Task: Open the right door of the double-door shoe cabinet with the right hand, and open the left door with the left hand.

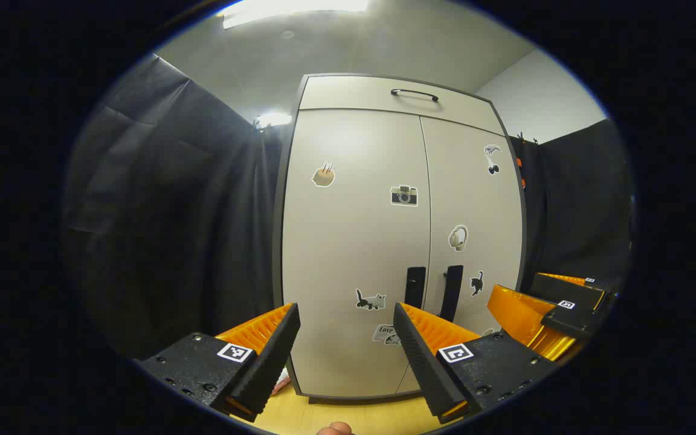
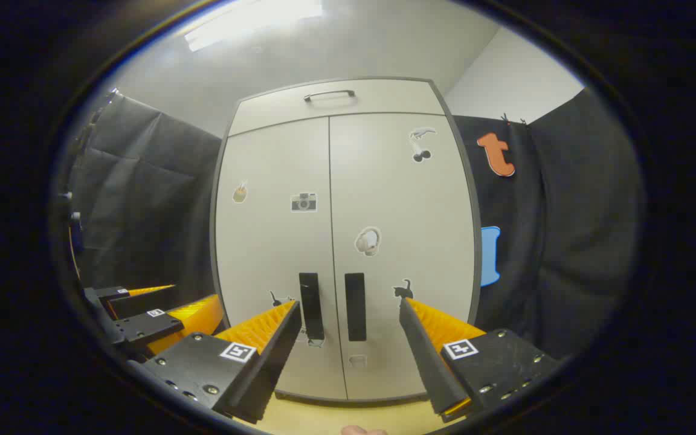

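The pale shoe cabinet (image 1: 354, 96) stands straight ahead with both doors shut and several stickers on them. In the left gripper view the left door (image 1: 348, 241) has a dark vertical handle (image 1: 415, 287), and the right door (image 1: 475, 205) has its own handle (image 1: 452, 292) beside it. My left gripper (image 1: 345, 314) is open, short of the left door and holding nothing. Farther right is the right gripper (image 1: 565, 308). In the right gripper view the right gripper (image 2: 350, 308) is open, facing the two handles (image 2: 311, 305) (image 2: 354, 305) without touching them. The left gripper (image 2: 142, 320) shows at the lower left.
A top panel with a curved bar handle (image 2: 328, 95) sits above the doors. Black cloth walls (image 1: 173, 211) (image 2: 565, 229) close in on both sides of the cabinet. A yellow wooden floor (image 1: 348, 414) runs up to its base. A fingertip (image 1: 336, 428) shows at the bottom edge.
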`<action>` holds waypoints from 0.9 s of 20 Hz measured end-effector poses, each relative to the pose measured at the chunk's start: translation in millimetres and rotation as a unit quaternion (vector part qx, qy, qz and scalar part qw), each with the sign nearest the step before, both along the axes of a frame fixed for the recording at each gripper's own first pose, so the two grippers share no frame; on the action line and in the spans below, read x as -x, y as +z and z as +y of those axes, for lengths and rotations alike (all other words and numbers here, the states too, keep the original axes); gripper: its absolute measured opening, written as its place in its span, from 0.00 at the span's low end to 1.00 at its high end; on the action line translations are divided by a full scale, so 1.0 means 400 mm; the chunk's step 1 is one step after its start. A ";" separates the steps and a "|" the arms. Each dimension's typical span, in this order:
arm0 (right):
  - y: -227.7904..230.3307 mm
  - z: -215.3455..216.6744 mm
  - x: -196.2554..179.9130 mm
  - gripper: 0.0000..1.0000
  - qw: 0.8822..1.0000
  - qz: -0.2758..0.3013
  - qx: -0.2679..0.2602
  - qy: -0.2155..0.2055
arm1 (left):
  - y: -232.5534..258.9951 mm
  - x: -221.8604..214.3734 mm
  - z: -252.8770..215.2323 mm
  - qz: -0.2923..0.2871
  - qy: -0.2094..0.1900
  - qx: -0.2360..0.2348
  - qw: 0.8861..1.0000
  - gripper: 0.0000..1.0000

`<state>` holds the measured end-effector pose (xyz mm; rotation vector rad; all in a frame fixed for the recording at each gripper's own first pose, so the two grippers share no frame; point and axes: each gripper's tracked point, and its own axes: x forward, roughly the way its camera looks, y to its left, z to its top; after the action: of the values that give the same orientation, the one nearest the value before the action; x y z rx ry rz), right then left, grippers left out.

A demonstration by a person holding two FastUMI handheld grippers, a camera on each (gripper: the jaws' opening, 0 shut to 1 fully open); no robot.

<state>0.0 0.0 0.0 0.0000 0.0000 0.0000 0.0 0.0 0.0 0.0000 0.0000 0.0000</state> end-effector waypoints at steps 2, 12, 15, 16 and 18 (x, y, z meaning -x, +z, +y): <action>-0.006 -0.007 -0.004 0.95 1.000 0.006 0.002 -0.004 | -0.001 -0.001 -0.002 0.000 -0.001 -0.002 1.000 0.96; -0.004 -0.019 -0.040 0.97 1.000 0.017 -0.008 -0.003 | 0.001 -0.028 0.017 0.001 0.016 -0.008 1.000 0.93; -0.009 -0.021 -0.055 0.97 1.000 0.016 0.000 -0.004 | -0.002 -0.029 0.017 0.003 0.018 -0.002 1.000 0.93; -0.012 -0.023 -0.064 0.97 1.000 0.017 0.003 -0.005 | -0.002 -0.029 0.019 0.003 0.019 0.001 1.000 0.96; -0.019 -0.022 -0.084 0.95 1.000 0.018 0.011 -0.004 | -0.005 -0.026 0.031 0.005 0.026 0.002 1.000 0.93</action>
<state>33.5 -8.7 -7.6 -0.0215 0.0363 -0.0089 10.3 12.3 -2.1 -0.0039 0.0103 0.0524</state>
